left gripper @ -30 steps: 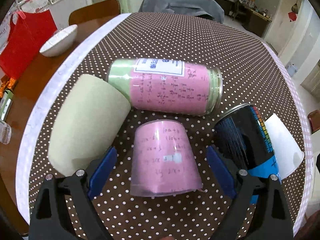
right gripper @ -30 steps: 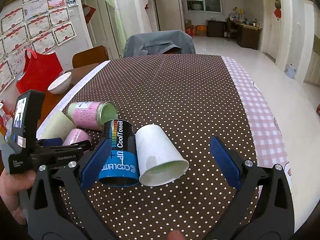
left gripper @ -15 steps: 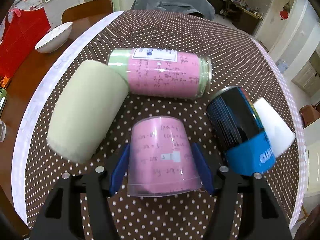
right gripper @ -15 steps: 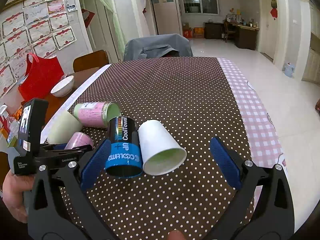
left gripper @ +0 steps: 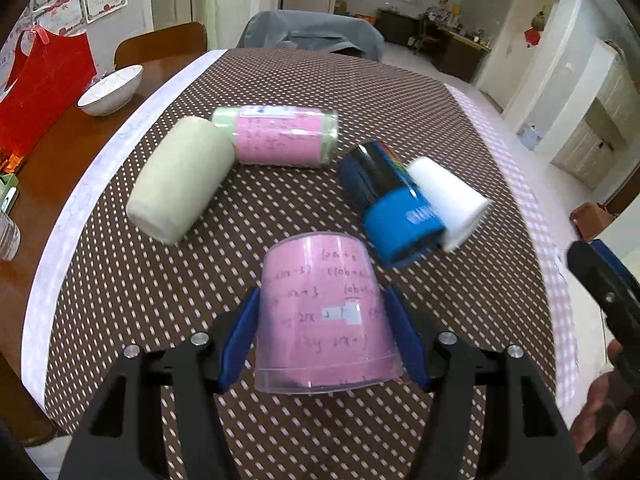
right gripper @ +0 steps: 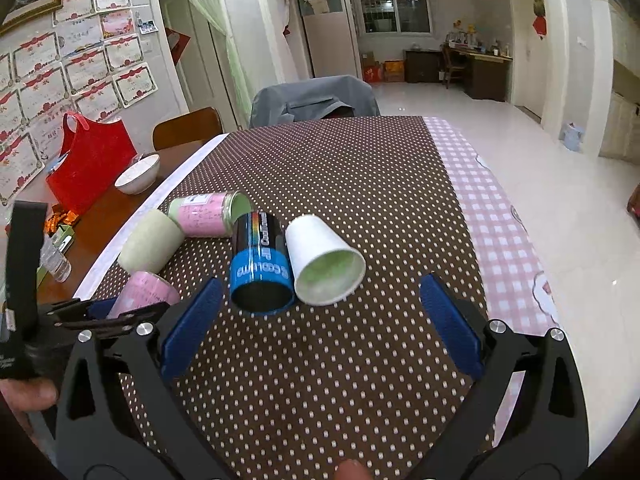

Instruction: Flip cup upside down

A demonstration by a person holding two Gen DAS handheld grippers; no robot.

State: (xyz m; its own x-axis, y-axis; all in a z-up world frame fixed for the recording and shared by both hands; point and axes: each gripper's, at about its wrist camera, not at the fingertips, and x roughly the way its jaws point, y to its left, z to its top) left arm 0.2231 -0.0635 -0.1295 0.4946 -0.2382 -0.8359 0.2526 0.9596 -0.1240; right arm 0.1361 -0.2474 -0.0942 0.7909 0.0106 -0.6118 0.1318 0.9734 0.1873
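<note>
My left gripper (left gripper: pixel 326 336) is shut on a clear plastic cup lined with pink paper (left gripper: pixel 326 316), held by its sides above the dotted tablecloth (left gripper: pixel 280 80), its wide rim toward the camera. The same cup (right gripper: pixel 146 290) shows at the left of the right wrist view, in the left gripper (right gripper: pixel 100 312). My right gripper (right gripper: pixel 320 320) is open and empty over the cloth, short of a blue-and-black cup (right gripper: pixel 260 264) and a white paper cup (right gripper: pixel 322 264), both on their sides.
A pale green cup (left gripper: pixel 180 180) and a pink-and-green jar (left gripper: pixel 280 136) lie on their sides behind. A white bowl (left gripper: pixel 110 90) and red bag (left gripper: pixel 40 92) sit on the wooden table at left. A covered chair (right gripper: pixel 314 98) stands at the far end.
My left gripper closed on the pink cup and lifted it back from the other cups. My right gripper stayed open and moved little.
</note>
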